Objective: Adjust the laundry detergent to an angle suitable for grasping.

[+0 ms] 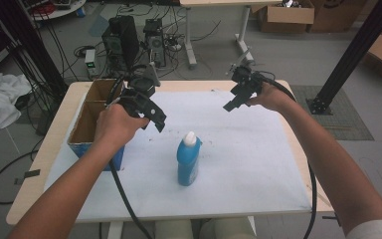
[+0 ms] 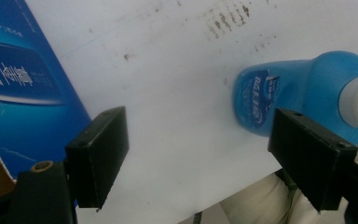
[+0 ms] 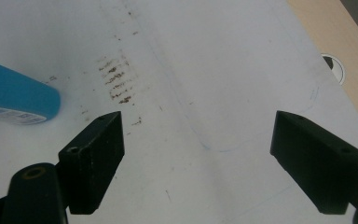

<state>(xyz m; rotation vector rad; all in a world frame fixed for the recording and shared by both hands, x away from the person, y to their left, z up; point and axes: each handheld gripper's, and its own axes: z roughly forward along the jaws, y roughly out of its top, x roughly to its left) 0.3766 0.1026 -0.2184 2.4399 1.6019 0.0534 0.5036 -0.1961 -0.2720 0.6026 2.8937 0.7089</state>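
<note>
Blue bottle (image 1: 188,160) stands upright on the white mat (image 1: 248,164), nearest you, centre. Your left gripper (image 1: 155,119) hovers just above-left of it, jaws wide, nothing between them. Farther back, right gripper (image 1: 235,102) is well clear, jaws spread, empty. Blue-sided box (image 1: 87,122) sits at the mat's left edge.

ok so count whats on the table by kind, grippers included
blue bottle with white cap: 1
open cardboard box with blue sides: 1
white sheet covering the tabletop: 1
hand-held grippers: 2, the left gripper and the right gripper, both held above the sheet with jaws open and nothing between them
total: 5
</note>
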